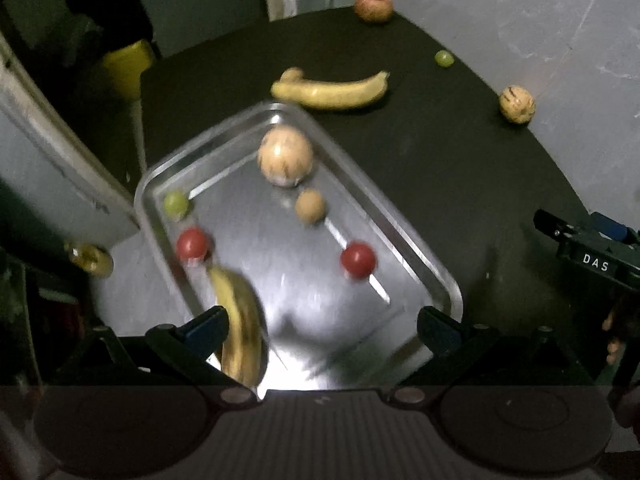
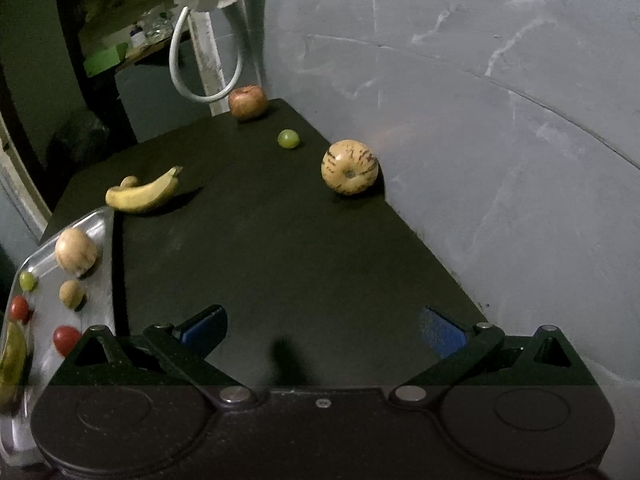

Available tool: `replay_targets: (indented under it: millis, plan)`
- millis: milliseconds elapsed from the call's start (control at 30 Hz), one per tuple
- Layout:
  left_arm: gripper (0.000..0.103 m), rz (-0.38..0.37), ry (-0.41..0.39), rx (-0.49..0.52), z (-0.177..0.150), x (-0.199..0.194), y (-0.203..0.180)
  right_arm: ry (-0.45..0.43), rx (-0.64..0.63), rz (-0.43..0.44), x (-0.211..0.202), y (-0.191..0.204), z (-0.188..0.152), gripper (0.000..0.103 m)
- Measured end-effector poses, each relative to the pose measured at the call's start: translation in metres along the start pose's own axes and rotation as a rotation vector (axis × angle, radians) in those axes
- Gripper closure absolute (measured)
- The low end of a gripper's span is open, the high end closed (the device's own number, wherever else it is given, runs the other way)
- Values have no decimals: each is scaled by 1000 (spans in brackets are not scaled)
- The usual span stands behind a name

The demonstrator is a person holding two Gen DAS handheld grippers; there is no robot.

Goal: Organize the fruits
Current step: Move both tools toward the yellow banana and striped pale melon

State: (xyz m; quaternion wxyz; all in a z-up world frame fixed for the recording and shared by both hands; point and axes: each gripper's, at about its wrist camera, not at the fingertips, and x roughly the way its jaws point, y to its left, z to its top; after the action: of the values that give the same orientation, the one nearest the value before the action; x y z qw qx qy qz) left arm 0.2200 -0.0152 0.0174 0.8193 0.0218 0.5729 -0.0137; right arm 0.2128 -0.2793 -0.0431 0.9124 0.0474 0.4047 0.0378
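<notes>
A shallow rectangular stainless-steel tray was positioned at the left portion of a dark, matte bench, set at an angle to the bench edge. Six fruits were contained in the tray: a large pale tan round melon-like fruit near the far end, a small tan round fruit just beside it, a small green grape against the left wall, two red cherry tomatoes at opposite sides, and a yellow banana with dark spots at the near left corner. That banana was seen just beside the left finger of the left gripper, whose jaws were spread wide with nothing between them; contact with the finger could not be determined because of blur.

Four fruits were located on the bare bench outside the tray. A second yellow banana lay just beyond the far corner of the tray. A reddish-brown apple rested at the far edge of the bench, with a second green grape near it. A pale yellow round fruit with dark streaks sat near the right edge, close to a grey marbled wall.

The right gripper was held above the bare bench, well apart from all fruit, its blue-padded fingers released and fully spread.

A looped white cable hung behind the bench.
</notes>
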Motion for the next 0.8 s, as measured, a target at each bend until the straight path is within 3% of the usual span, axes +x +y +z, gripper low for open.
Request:
replay_targets:
  millis: [500, 800]
  plan:
    - [1, 74, -122, 179, 94, 35, -22, -63, 190, -3, 57, 8, 51, 1]
    - [1, 101, -211, 372, 132, 72, -29, -98, 274, -48, 90, 17, 67, 1]
